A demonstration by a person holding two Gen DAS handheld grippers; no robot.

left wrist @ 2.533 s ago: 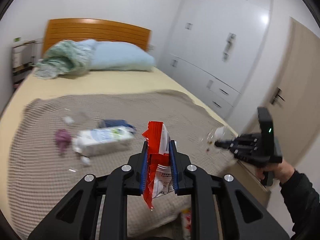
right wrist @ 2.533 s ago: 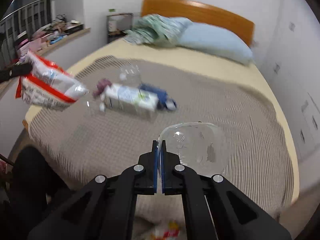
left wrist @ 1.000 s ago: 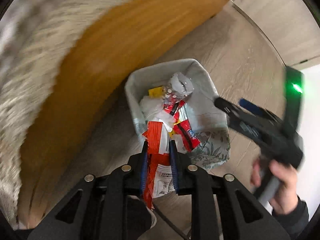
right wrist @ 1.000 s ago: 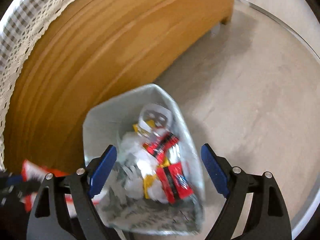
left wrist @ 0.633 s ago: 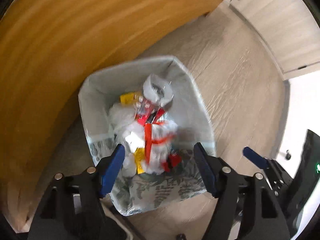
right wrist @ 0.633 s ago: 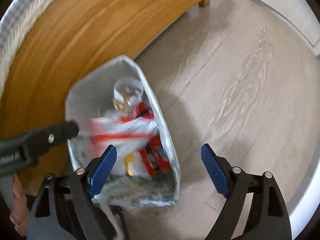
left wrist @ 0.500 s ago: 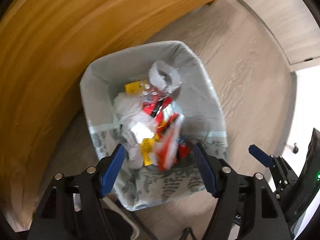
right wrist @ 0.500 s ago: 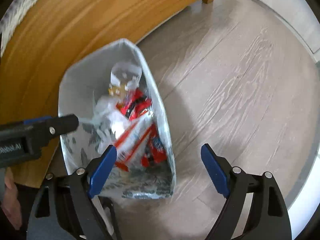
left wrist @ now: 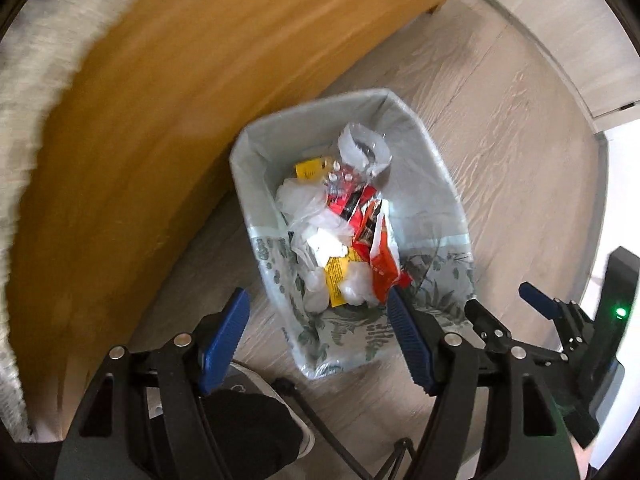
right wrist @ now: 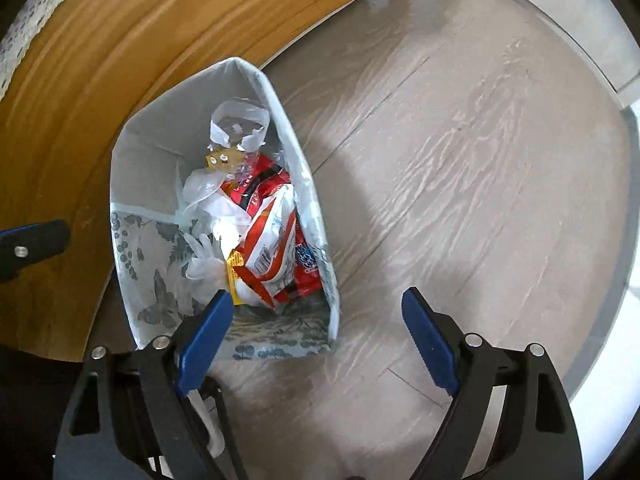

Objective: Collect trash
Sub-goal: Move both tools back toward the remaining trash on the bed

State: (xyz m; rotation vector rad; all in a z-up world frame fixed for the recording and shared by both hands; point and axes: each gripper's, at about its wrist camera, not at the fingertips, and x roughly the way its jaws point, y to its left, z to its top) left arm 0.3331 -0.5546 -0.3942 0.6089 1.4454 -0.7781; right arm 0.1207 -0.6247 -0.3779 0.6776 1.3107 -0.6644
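We hold the left hand-held gripper (left wrist: 320, 332) pointing down over the trash bin (left wrist: 436, 184), its jaws just opened and empty; the red-and-white snack bag (right wrist: 272, 248) lies inside the bin. The bin stands against the wooden bed frame (right wrist: 120, 52), with open floor (right wrist: 460, 168) on its other side. Our right hand-held gripper (right wrist: 316, 332) hangs released over the bin's near edge.

I'm working in a home bedroom: a wooden bed frame (right wrist: 120, 60) with a knitted blanket (left wrist: 28, 92) hanging over its edge, pale wood-look floor (right wrist: 460, 160), and a small lined wastebasket (right wrist: 132, 248) beside the bed.
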